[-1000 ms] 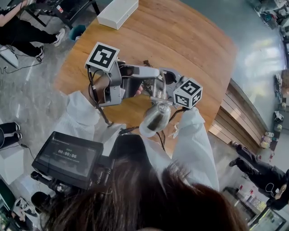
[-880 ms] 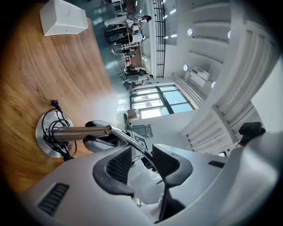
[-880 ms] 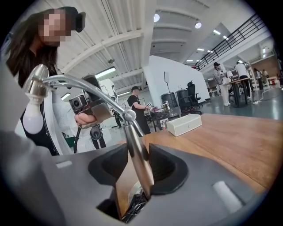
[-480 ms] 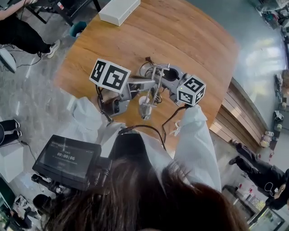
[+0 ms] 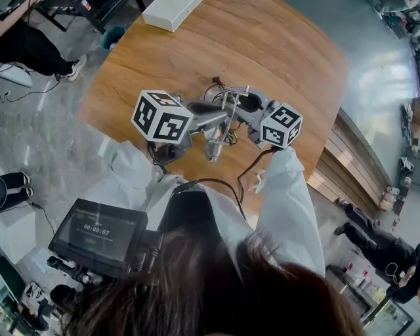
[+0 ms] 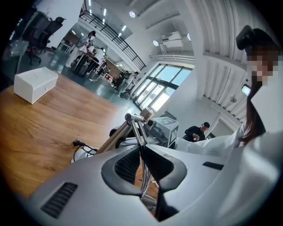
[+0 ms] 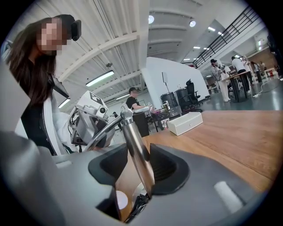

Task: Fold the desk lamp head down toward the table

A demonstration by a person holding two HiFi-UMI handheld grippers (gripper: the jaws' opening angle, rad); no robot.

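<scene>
Seeing the desk lamp (image 5: pixel 226 108) near mid-table on the wooden table (image 5: pixel 275 46), toward the person's side. Got its lamp head (image 5: pixel 213 148) hanging off the near end of the thin upper rods (image 6: pixel 140 132), tipped down over the table top. Can't tell from above whether it's touching the wood. Found the rods meeting the thick lower tube (image 7: pixel 135 145) at a top hinge, tube slanting down toward the table, cord (image 6: pixel 78 144) lying beside its foot.

Reading the left gripper (image 6: pixel 142 154) as clamped narrow on the upper rods: both pads against the twin rods, almost no gap. Just been closing hard from wide, then easing back a hair, rods between the jaws now.

Reading the right gripper (image 7: pixel 135 167) as gripping the lower tube at a much wider set. Tube slanted across the gap, bearing on both pads, sliver of table showing beside it low down. Coming in from the other side of the lamp, so left marker cube (image 5: pixel 163 117) and right marker cube (image 5: pixel 281 126) flank it in the head view.

Further out: white box (image 5: pixel 172 12) at the far table edge, well apart from the lamp. White sleeves (image 5: pixel 282 197) behind both grippers, small monitor (image 5: pixel 98 230) at the person's chest. Other people off the table around the room.
</scene>
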